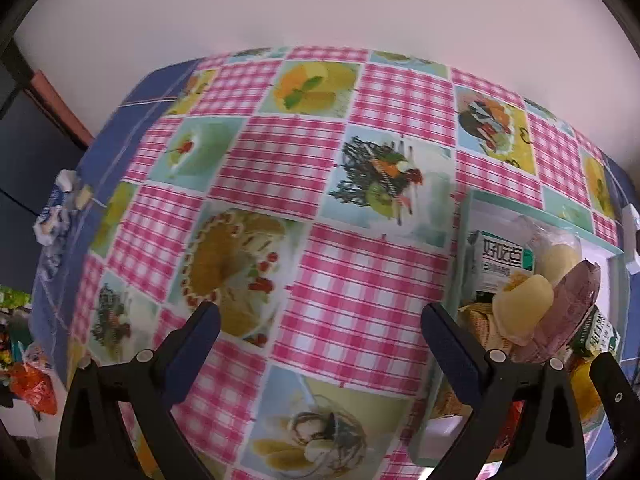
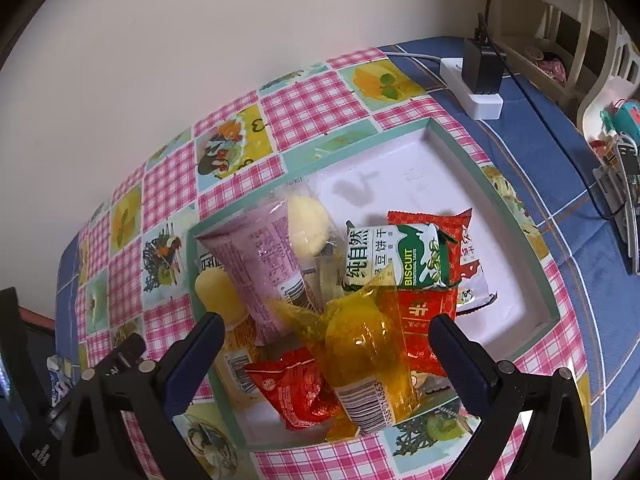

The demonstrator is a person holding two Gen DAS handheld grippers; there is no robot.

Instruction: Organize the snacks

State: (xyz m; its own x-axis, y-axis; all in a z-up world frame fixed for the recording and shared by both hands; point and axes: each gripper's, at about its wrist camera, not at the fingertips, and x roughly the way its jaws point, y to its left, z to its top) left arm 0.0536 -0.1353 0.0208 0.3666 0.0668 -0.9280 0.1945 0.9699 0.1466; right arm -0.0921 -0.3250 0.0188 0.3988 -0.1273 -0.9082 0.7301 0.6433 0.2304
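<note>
A shallow box with a teal rim (image 2: pixel 516 224) sits on the patterned tablecloth and holds several snack packets: a purple packet (image 2: pixel 260 264), a green biscuit packet (image 2: pixel 396 256), an orange-wrapped snack (image 2: pixel 368 356), red packets (image 2: pixel 296 392) and pale round cakes (image 2: pixel 308 224). My right gripper (image 2: pixel 326 344) is open and empty just above the orange snack. My left gripper (image 1: pixel 320 332) is open and empty over bare tablecloth, left of the box (image 1: pixel 464 216). The right gripper's finger (image 1: pixel 608 380) shows at the lower right of the left wrist view.
A white power strip with a black charger (image 2: pixel 480 76) lies behind the box. A cream rack (image 2: pixel 576 52) and small items stand at the far right. More snack bags (image 1: pixel 28 384) lie beyond the table's left edge. A wall runs behind the table.
</note>
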